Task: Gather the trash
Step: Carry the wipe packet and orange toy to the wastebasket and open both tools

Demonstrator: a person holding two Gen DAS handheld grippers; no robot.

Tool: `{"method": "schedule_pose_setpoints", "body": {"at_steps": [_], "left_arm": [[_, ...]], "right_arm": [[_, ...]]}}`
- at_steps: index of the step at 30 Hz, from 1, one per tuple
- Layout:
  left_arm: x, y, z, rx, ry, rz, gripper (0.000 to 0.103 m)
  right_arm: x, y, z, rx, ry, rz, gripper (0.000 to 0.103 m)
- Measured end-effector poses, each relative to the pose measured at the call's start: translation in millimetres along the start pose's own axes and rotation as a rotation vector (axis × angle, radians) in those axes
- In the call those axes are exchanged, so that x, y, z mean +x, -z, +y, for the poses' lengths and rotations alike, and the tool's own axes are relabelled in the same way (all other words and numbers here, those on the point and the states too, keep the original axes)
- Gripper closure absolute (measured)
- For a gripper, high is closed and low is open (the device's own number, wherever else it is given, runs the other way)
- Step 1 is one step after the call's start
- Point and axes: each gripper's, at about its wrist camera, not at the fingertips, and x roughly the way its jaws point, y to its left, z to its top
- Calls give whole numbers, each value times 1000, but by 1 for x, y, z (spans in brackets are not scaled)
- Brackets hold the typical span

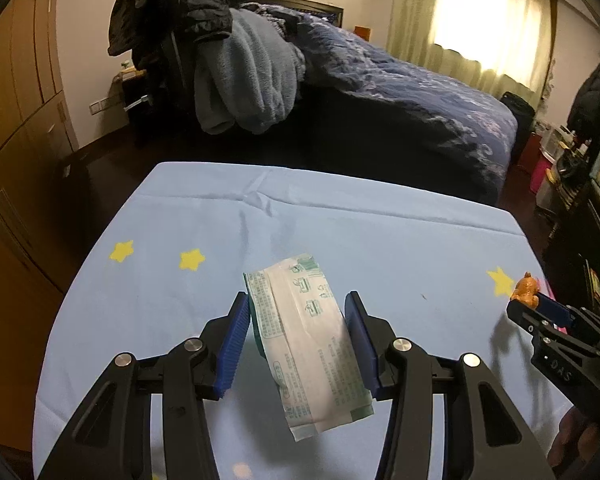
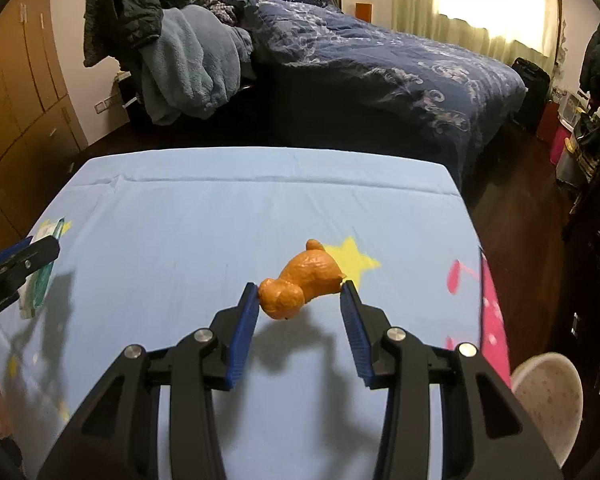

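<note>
Item 1, nearest your left lens: your left gripper (image 1: 298, 338) is gripping a white and green wrapper (image 1: 308, 344) crosswise between its blue pads. Both pads are pressing its sides, and its near end is sticking out toward the camera, past the pads. A shadow beneath suggests it is hanging off the blue cloth (image 1: 340, 232), though you cannot be sure.

Item 2, nearest your right lens: your right gripper (image 2: 299, 304) is pinching a crumpled orange scrap (image 2: 302, 278) right at the fingertips. The left pad is touching its rounded end and the right pad its far corner, so most of the scrap is projecting ahead of the tips. The shadow on the cloth below suggests it is being carried clear of the surface.

Item 3, low and to the right of your right gripper, beyond the table edge: a pale round bin (image 2: 548, 396) is standing open-mouthed. It is probably the drop point.

Item 4, ahead of both tools: the cloth is showing no further loose litter, only printed yellow stars.

Progress, as a judgement: both visible pieces are in hand; neither is yet in the bin. Carrying across and letting go is what is remaining, with the thin tip hold on the scrap needing care.
</note>
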Motion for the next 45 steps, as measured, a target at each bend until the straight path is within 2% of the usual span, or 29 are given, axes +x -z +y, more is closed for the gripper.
{"method": "schedule_pose_setpoints", "body": {"at_steps": [15,26,33,38,41,43,45], "left_arm": [[-50,34,-38,91,69,-44,53],[-72,45,-69,155,114,-71,53],[-81,54,-94,194,158,-74,53],[-81,57,-105,216,161,-72,53],[-66,57,-107,221,121,-50,46],[-51,58,-108,224,121,-17,37],[-34,59,-111,235,108,15,37]], "right_arm": [[-68,53,-16,55,-91,-40,60],[-105,85,-21,57,-69,-86,60],[-120,101,-39,89,-54,-93,60],[-126,109,-47,104,-46,-92,60],[-128,112,-46,105,-47,-99,60],[-128,112,-46,104,-53,-100,60],[-127,112,-44,102,-57,-101,60]]}}
